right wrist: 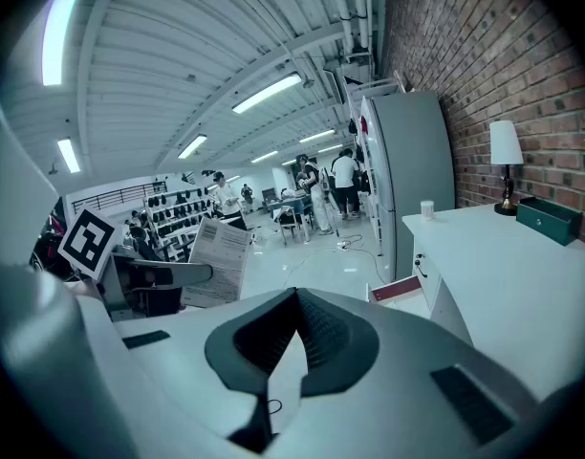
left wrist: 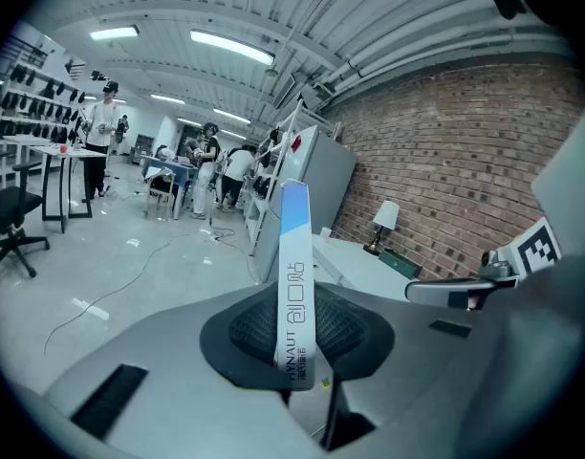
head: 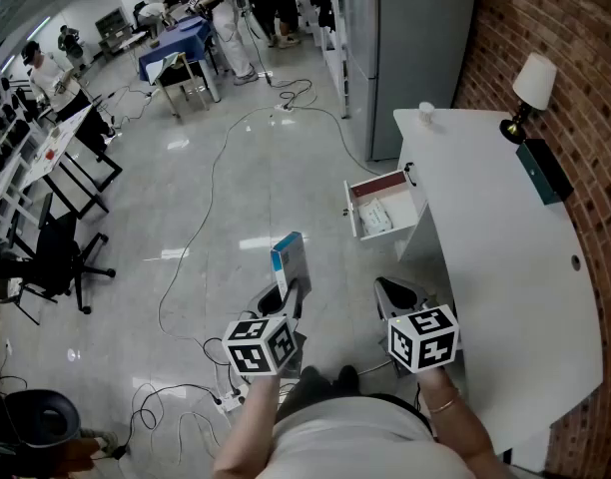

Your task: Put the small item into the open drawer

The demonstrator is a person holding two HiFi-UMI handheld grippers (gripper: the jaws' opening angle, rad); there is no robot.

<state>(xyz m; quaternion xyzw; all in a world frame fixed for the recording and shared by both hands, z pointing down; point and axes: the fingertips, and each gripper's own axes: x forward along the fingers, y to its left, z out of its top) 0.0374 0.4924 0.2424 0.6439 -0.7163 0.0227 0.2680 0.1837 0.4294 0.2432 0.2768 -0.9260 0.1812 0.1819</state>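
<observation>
A big workshop with a glossy grey floor (head: pixel 236 148) strewn with cables, a brick wall (head: pixel 505 28) on the right, and a white table (head: pixel 505 257) standing against it. A drawer (head: pixel 353 214) juts out of the table's side over the floor, open, with a few white packets (head: pixel 377 218) already in it.

The left gripper (head: pixel 284 297) has its jaws clamped on the lower end of a slim blue-and-white box (head: pixel 289 255), which stands upright above them, nearer the person than the drawer and well apart from it. The right gripper (head: pixel 397 299) hangs just beside the table edge with its jaws together and nothing between them.

I'd call this the carry, with the box in hand and not yet at the drawer. Next the box needs to go forward and to the right, clear the drawer's front panel, come down among the packets, and only then be let go. There's plenty of open floor on the left. The tight spots are the drawer's walls, the tabletop overhanging its inner end, and the idle right gripper close to the path.
</observation>
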